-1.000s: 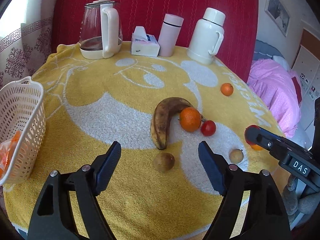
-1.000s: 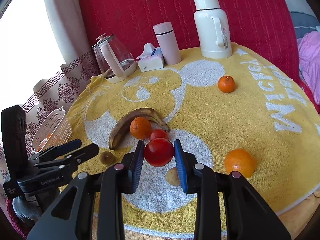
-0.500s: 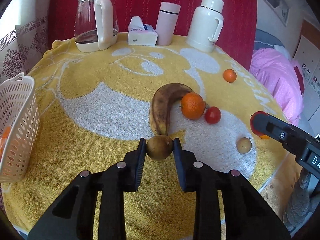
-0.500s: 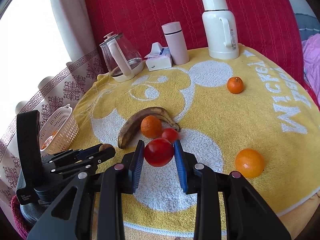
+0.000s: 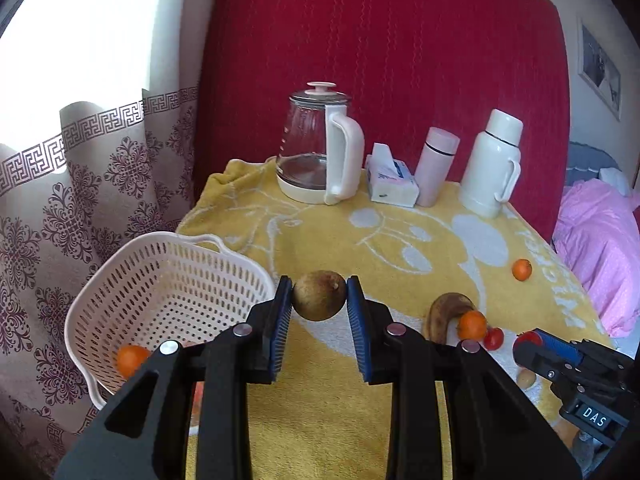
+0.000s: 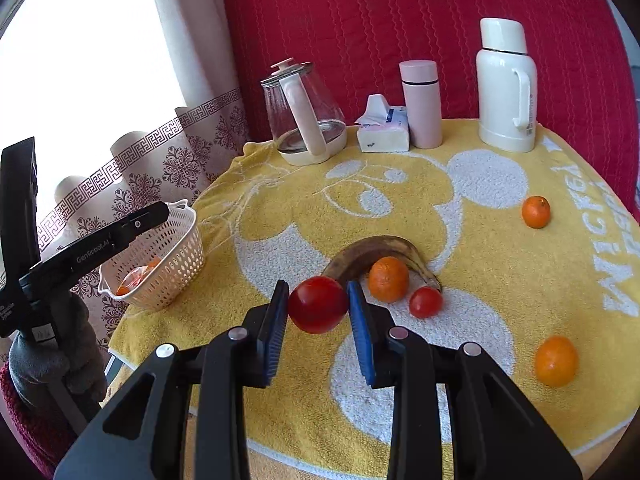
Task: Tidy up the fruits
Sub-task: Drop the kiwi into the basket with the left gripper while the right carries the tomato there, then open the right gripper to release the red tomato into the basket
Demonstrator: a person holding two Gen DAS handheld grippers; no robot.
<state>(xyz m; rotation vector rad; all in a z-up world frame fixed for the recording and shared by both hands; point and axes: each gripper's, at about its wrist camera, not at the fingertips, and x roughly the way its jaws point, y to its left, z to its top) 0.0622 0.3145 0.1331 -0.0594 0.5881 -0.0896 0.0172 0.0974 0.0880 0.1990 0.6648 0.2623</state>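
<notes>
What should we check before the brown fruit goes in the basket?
1. Left gripper shut on the brown fruit: ok.
2. Fruit lifted off the yellow cloth: ok.
3. Fruit over the white basket: not ok, it is beside the rim.
4. Room inside the basket: ok, mostly bare with an orange.
5. Right gripper shut on the red tomato: ok.

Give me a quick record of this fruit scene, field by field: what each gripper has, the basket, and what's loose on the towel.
left gripper: shut on brown fruit, raised beside basket
right gripper: shut on large tomato
basket: white, holds an orange fruit
loose on towel: banana, three oranges, small tomato
</notes>
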